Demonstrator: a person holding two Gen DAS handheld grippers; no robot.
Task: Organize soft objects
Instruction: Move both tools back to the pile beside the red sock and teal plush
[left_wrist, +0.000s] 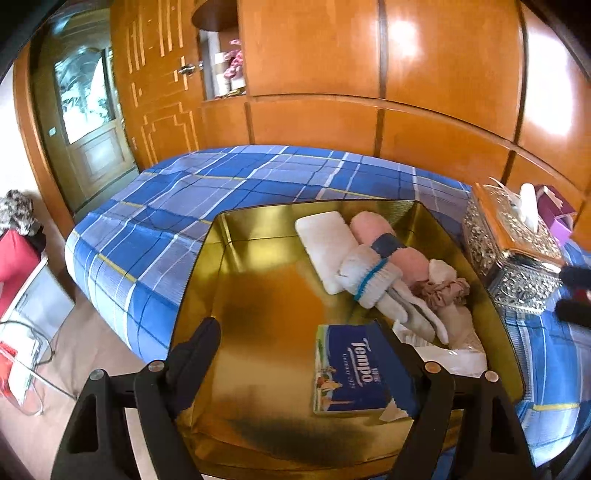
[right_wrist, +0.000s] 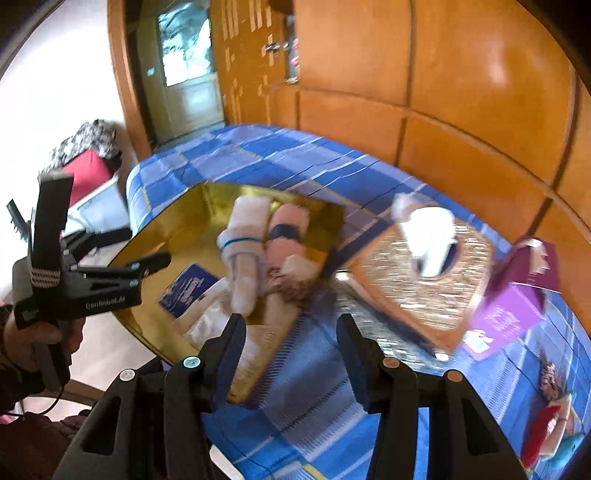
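A shallow gold metal tray (left_wrist: 236, 236) is sitting on the blue plaid bed (left_wrist: 155, 221), and most of the soft things are already lying in it, bunched along its right side: a flat white pad (left_wrist: 325, 243), a pink rolled towel with a dark band (left_wrist: 384, 240), a white rolled sock with a teal stripe (left_wrist: 369, 277), a brownish ruffled scrunchie (left_wrist: 443, 288) and some pale cloth beneath them. A blue Tempo tissue packet (left_wrist: 351, 373) is lying flat on the tray floor near the front edge.

The left hand-held gripper (left_wrist: 303, 365) is hovering over the front of the tray with its fingers spread wide and nothing between them; its right finger is just beside the tissue packet, which suggests the packet is being released or is about to be nudged. The right hand-held gripper (right_wrist: 291, 354) is also spread and empty, pointing over the tray's near right edge; that view is blurred, so it is probably moving.

Beside the tray an ornate silver tissue box (left_wrist: 513, 254) and a purple carton (right_wrist: 513, 295) are standing on the bed, and a small colourful soft item (right_wrist: 554, 421) is lying near the bed's right edge. Judging from this, the sorting is well along. The next move likely calls for the right gripper reaching toward a remaining loose item outside the tray.
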